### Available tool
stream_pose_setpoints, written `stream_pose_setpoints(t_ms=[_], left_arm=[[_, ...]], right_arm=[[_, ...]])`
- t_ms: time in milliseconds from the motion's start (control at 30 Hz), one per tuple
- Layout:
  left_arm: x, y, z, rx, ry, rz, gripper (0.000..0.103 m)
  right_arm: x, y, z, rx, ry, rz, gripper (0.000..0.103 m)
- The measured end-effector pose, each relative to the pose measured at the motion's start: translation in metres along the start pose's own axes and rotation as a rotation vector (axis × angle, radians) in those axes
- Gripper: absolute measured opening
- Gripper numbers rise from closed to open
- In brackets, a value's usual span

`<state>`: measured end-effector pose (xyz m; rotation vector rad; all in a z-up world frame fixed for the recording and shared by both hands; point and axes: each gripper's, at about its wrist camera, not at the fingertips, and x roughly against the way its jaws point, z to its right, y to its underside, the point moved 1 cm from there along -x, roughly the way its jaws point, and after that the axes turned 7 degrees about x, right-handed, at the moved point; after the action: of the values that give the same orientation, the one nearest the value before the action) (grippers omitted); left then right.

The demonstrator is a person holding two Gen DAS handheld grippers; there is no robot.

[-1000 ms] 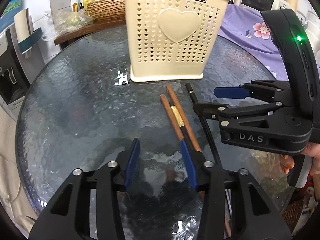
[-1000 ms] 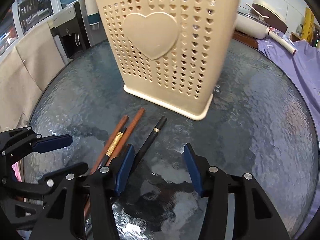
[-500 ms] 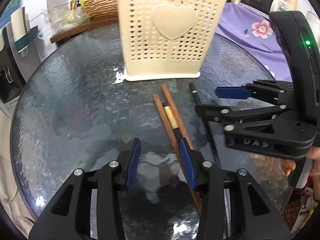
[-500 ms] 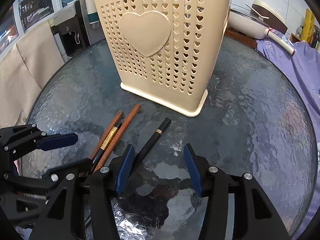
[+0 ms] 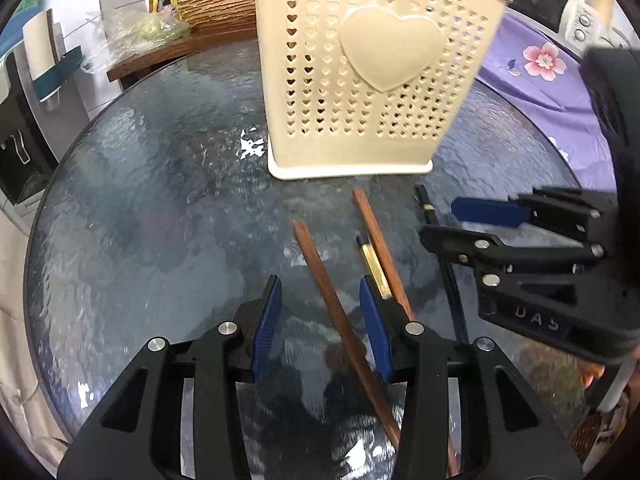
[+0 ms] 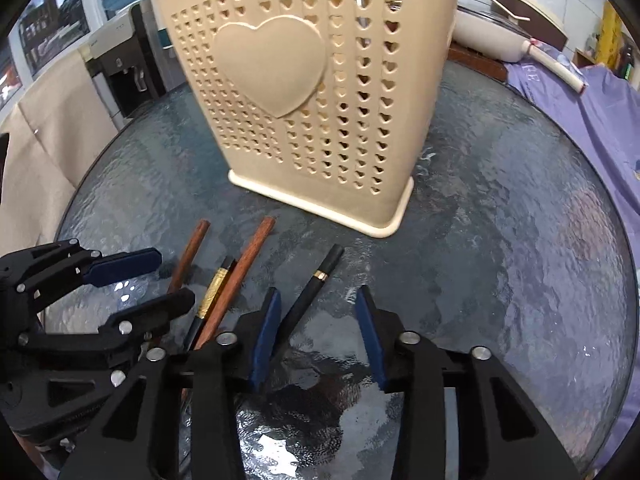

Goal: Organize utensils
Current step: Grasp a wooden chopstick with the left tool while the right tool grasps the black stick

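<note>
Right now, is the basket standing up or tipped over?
Standing up. The basket sits on its flat base on the glass table, with its heart facing the cameras and the chopsticks lying flat in front.

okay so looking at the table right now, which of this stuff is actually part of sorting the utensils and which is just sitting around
Part of the job:
- brown chopsticks, one between the left gripper pads
- black chopsticks, one between the closing right gripper pads
- cream holder

Just lying about:
- wicker basket
- microwave
- purple floral cloth
- plastic bag
</note>
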<state>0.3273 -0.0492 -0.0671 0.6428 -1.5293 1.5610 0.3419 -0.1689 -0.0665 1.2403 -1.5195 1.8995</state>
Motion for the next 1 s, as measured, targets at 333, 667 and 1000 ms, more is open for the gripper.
stream_pose_setpoints(t_ms=[333,667,1000], left_arm=[[-0.009,-0.012,0.008,-0.056,-0.027,-0.003,0.026],[-0.019,-0.029,0.006,-0.022,-0.036,-0.025,0.012],[-0.018,-0.026,0.012,-0.067,-0.038,-0.044,0.011]], right_arm=[[-0.003,-0.004,0.005,-0.006,-0.022,-0.012,0.013],[-0.003,-0.005,-0.002,0.003,0.013,-0.051,0.012],[-0.001,-0.002,0.005,0.024,-0.002,-0.083,0.012]])
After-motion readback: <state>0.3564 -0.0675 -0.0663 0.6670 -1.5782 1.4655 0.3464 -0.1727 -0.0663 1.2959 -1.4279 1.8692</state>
